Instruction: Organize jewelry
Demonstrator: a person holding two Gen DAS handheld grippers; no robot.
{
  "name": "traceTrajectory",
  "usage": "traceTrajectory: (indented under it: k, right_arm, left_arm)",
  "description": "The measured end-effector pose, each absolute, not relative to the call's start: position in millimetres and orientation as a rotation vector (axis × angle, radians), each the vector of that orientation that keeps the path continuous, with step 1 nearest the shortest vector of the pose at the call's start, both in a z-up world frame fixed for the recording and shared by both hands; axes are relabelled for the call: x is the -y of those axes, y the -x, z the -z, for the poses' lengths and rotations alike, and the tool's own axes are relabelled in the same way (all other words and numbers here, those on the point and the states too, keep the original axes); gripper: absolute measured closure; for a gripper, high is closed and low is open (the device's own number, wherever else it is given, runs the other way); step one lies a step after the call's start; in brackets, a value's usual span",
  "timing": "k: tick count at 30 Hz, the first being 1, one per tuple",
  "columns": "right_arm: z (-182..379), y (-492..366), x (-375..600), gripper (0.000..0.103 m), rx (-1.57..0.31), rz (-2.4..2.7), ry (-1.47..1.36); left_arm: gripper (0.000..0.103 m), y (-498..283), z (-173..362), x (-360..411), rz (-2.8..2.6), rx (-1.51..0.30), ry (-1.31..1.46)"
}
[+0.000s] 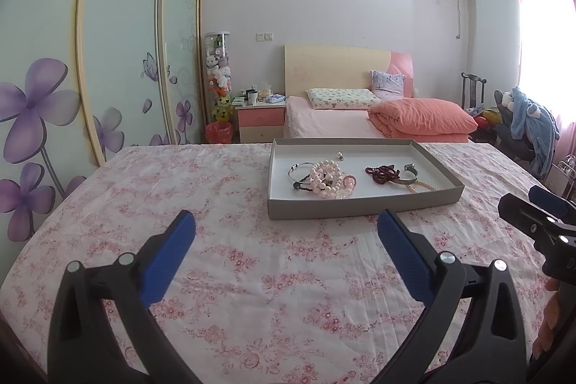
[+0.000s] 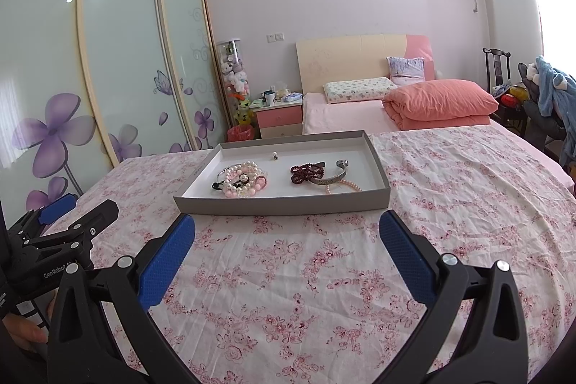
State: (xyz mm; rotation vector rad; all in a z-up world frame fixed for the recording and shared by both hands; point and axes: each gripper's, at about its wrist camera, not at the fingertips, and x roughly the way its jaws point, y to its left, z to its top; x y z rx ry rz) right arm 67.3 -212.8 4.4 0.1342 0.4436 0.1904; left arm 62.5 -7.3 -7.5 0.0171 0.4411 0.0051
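left tool (image 1: pixel 286 225): released, jaws spread wide, nothing between; hovered over floral cloth, lower half of left wrist view.
right tool (image 2: pixel 287 227): released too, jaws wide, empty; seen lower centre of right wrist view, aimed at tray's near wall.
tray (image 1: pixel 352 204): shallow grey cardboard, white inside; sat on surface (image 1: pixel 216 276) under pink floral cloth, centre-right in left wrist view, centre in right wrist view.
pink pearl bracelets (image 1: pixel 325 180): heaped in tray's left half, tangled with a silver bangle (image 1: pixel 300 168) and dark cord.
dark red bead string (image 1: pixel 381 172): right half of tray, touching a silver cuff (image 1: pixel 408 176).
small pearl strand (image 1: pixel 423 186): just below the cuff, near tray's right front corner.
small ring-like item (image 1: pixel 339 156): alone near tray's far wall; too small to identify.
background: bed (image 1: pixel 342 121) with orange quilt, upper centre; wardrobe (image 1: pixel 108 60) with purple flowers, left.
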Motion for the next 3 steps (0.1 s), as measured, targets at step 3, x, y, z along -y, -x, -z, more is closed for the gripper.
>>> traceTrajectory:
  k: [3]
  right_arm:
    - [-4.0,-66.6,211.8,0.002,-0.443,-0.19,-0.134]
  left_arm:
    - [0.004,-64.0,6.1,6.4,-0.004,-0.446,-0.017]
